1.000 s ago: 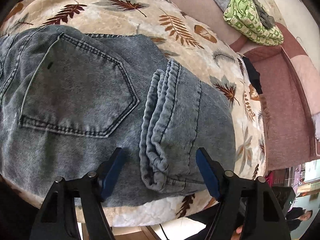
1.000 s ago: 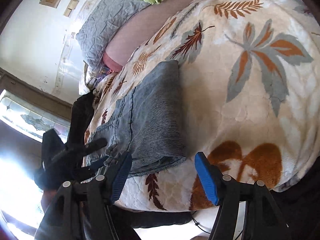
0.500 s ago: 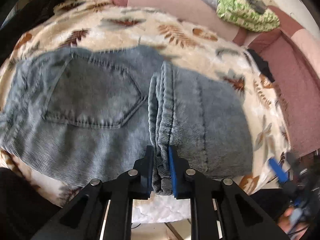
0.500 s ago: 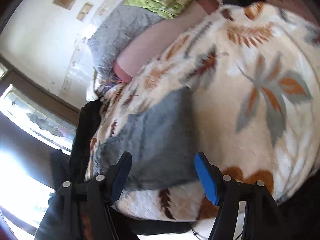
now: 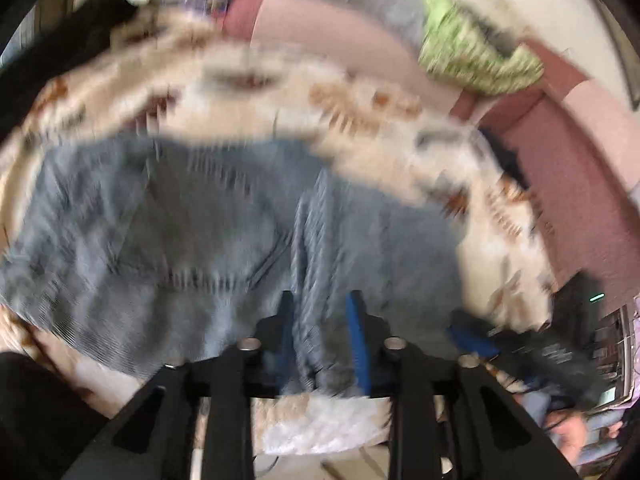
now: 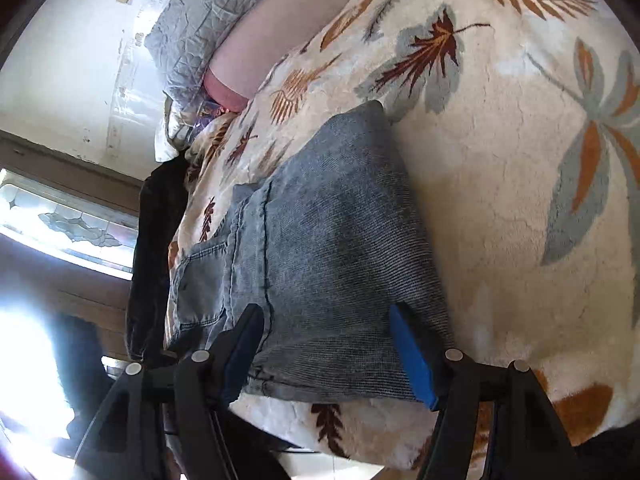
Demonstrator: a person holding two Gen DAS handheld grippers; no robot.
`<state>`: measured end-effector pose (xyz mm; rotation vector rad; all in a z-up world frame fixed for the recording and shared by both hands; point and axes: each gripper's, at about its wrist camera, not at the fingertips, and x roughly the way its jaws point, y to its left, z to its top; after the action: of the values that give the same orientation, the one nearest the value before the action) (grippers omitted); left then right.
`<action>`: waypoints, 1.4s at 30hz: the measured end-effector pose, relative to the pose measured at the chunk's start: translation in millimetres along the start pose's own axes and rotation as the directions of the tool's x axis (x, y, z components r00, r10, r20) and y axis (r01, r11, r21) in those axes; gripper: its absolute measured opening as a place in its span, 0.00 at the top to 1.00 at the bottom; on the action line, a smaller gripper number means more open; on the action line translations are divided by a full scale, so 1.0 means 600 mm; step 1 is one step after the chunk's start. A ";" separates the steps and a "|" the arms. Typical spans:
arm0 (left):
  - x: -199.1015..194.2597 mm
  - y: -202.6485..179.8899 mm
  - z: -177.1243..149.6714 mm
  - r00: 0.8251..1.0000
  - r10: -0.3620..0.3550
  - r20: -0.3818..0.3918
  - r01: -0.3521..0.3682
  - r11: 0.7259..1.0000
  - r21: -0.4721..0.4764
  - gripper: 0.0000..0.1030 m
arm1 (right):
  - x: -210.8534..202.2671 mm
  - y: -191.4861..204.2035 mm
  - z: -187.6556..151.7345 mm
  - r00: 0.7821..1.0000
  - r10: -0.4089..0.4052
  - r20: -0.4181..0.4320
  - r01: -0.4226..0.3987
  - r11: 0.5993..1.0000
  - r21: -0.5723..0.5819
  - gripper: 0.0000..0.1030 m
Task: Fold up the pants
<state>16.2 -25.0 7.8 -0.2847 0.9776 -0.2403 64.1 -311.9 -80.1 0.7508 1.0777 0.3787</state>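
Blue denim pants lie folded on a cream blanket with a leaf pattern. The left wrist view is blurred by motion. My left gripper is closed on the bunched hem of the folded leg at the near edge. In the right wrist view the folded pants lie just ahead. My right gripper is open, its fingers astride the near edge of the fold, not gripping it.
The blanket covers a bed or sofa with pink cushions. A green cloth and a grey quilt lie at the far side. A dark garment hangs at the left edge. A bright window is left.
My left gripper stays clamped on the bunched hem and moves fast, blurring its view. My right gripper has moved in over the near edge of the folded pants, still open.
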 end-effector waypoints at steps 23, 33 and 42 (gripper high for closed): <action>0.119 -0.026 -0.024 0.985 0.101 -0.137 -0.073 0.979 0.192 0.46 | 0.063 -0.012 0.195 0.995 0.044 -0.084 -0.036 0.994 0.101 0.33; 0.072 -0.033 0.051 0.999 0.025 -0.038 -0.020 0.992 0.125 0.43 | -0.024 -0.005 0.045 0.985 0.140 -0.099 -0.132 0.988 0.076 0.33; 0.179 -0.045 0.055 0.971 0.205 -0.120 -0.175 0.959 0.224 0.42 | -0.042 -0.005 0.014 0.986 0.152 -0.073 -0.148 0.988 0.053 0.33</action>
<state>99.9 -81.1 -48.7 0.0234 1.1033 -0.1885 60.2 -332.8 -63.8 0.8681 1.1089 0.5153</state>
